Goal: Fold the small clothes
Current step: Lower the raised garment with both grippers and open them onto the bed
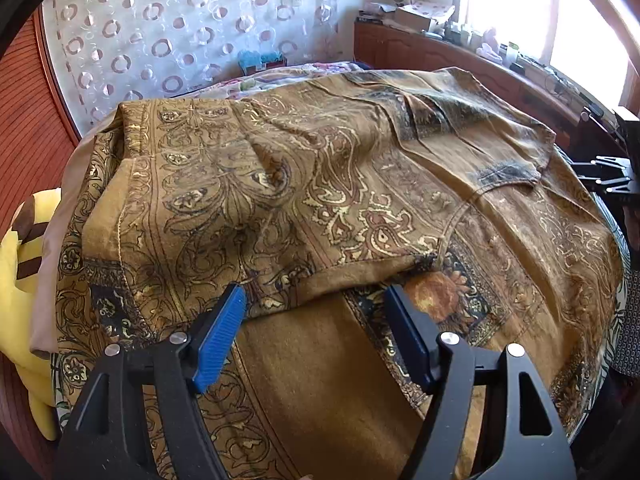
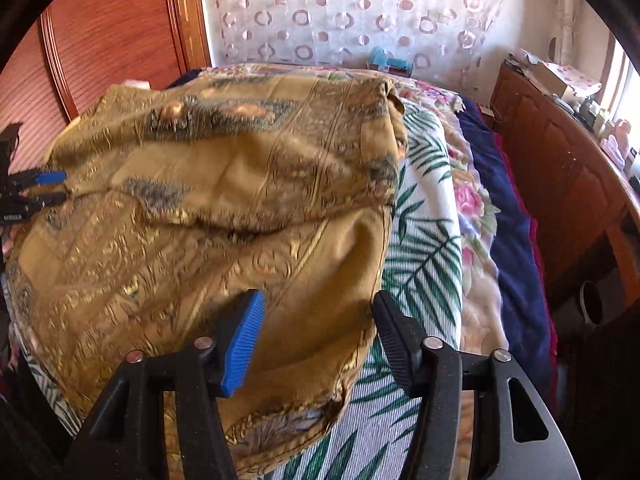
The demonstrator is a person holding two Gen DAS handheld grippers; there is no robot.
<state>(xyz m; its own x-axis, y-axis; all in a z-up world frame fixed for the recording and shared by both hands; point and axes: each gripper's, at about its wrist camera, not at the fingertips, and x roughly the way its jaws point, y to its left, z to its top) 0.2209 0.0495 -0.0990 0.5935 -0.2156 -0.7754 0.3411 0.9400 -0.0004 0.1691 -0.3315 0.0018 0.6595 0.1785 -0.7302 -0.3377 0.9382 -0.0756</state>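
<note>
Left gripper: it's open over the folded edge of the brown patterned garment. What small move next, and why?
Probably ease the left gripper forward and down so its open jaws straddle the folded edge of the garment, then close. The jaws are empty, with the edge just ahead of the fingertips. The right gripper is open too, over the garment's other side.

My bed (image 2: 516, 216) carries a palm-leaf sheet (image 2: 424, 264) beside a floral blanket (image 2: 472, 200); the golden paisley garment (image 1: 320, 184) lies spread over the sheet.
</note>
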